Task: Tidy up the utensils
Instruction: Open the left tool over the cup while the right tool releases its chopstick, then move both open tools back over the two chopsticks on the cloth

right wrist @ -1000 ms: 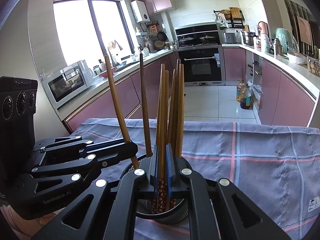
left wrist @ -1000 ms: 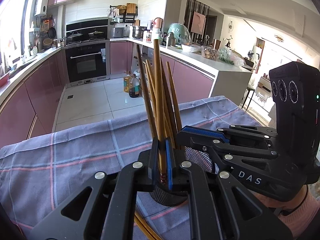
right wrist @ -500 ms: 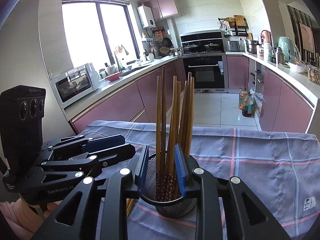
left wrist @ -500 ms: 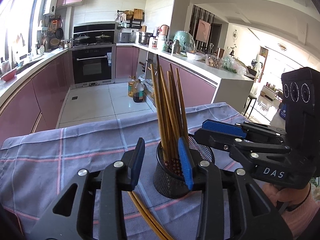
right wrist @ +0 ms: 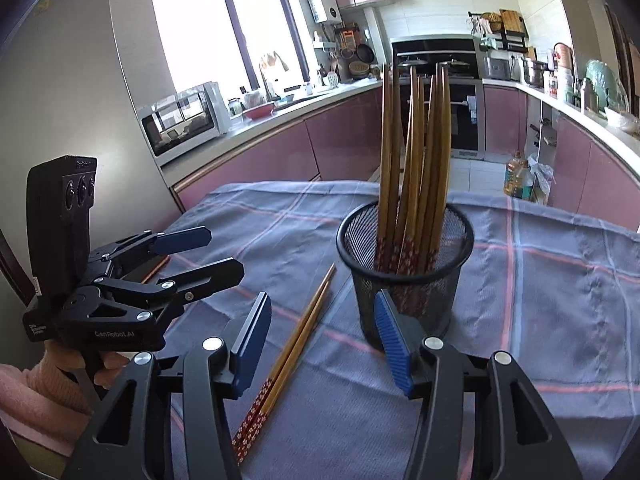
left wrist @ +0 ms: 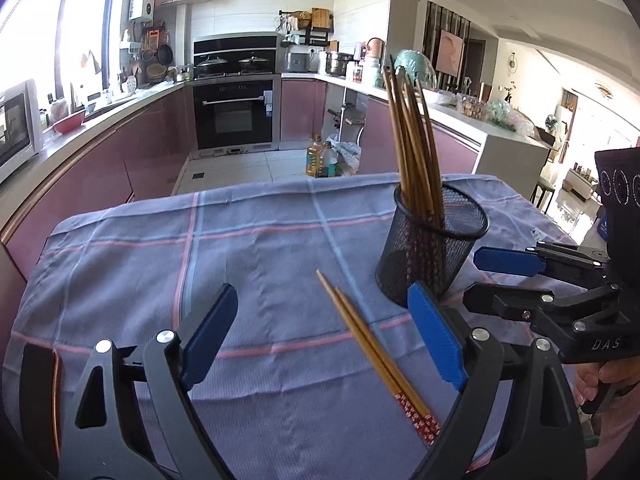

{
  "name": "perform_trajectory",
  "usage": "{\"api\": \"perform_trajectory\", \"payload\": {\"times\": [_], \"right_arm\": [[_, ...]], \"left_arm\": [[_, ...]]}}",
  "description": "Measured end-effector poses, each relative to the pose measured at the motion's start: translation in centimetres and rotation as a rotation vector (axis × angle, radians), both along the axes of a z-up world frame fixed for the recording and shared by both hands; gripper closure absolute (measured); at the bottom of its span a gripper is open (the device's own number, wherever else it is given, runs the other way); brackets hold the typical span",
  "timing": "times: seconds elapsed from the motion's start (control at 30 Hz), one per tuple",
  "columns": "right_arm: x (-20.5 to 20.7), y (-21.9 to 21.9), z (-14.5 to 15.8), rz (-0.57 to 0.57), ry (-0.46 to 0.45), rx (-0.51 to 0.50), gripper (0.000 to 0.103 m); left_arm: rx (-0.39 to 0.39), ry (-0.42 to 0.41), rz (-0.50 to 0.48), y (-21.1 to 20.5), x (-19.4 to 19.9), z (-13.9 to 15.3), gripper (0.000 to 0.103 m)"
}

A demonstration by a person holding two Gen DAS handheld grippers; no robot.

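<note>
Nearest my lenses: both grippers hang low over the cloth, and neither holds anything.
Left gripper: jaws spread wide, blue pads facing each other across bare cloth and the loose pair.
Right gripper: jaws spread too, the right pad just in front of the mesh cup's base.
Loose chopsticks: two lying flat side by side on the cloth, red patterned ends toward me, tips pointing at the cup's left side.
Mesh cup: black wire holder standing upright on the cloth, just beyond the loose pair.
Chopsticks in cup: a brown bundle standing upright, patterned red ends down, tips fanning slightly.
Tablecloth: blue-grey with pink and pale check lines, a bit rumpled.
Only in left view: the cup's bundle leans left (my right view shows it nearly straight).
Only in right view: a microwave on the far counter under the window.
</note>
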State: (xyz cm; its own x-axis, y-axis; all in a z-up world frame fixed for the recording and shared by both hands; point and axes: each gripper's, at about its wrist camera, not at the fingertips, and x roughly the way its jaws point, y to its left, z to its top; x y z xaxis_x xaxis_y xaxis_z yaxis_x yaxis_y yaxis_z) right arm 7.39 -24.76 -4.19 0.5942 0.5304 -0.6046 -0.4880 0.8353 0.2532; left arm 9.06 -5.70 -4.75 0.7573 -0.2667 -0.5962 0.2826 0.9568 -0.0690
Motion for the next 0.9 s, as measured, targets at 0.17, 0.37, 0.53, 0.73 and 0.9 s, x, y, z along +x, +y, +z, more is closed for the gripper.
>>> {"api": "perform_trajectory", "payload": {"times": [0.17,0.37,0.53,0.73,0.9], "right_arm": [[-0.4,1.8,-2.5,0.023,0.064,-0.025,0.052],[-0.9,3.1,-3.8,0.030,0.087,-0.060,0.052],[-0.9,3.7,-4.4,0.022,0.098,-0.095,0.052],[-1.0,3.8,-4.8,0.014,0.110,-0.117,0.057],[-1.2,4.5,-5.3,0.018,0.112,-0.152,0.059]], "left_arm": [[0.029,0.044,0.028,0.3,-0.7,-2.2,0.016],[0.035,0.078,0.028,0.2,-1.3,-3.7,0.017],[0.038,0.111,0.037,0.2,-1.3,-4.5,0.019],[0.035,0.133,0.032,0.3,-1.4,-5.1,0.022],[0.039,0.141,0.029,0.2,-1.1,-5.4,0.023]]}}
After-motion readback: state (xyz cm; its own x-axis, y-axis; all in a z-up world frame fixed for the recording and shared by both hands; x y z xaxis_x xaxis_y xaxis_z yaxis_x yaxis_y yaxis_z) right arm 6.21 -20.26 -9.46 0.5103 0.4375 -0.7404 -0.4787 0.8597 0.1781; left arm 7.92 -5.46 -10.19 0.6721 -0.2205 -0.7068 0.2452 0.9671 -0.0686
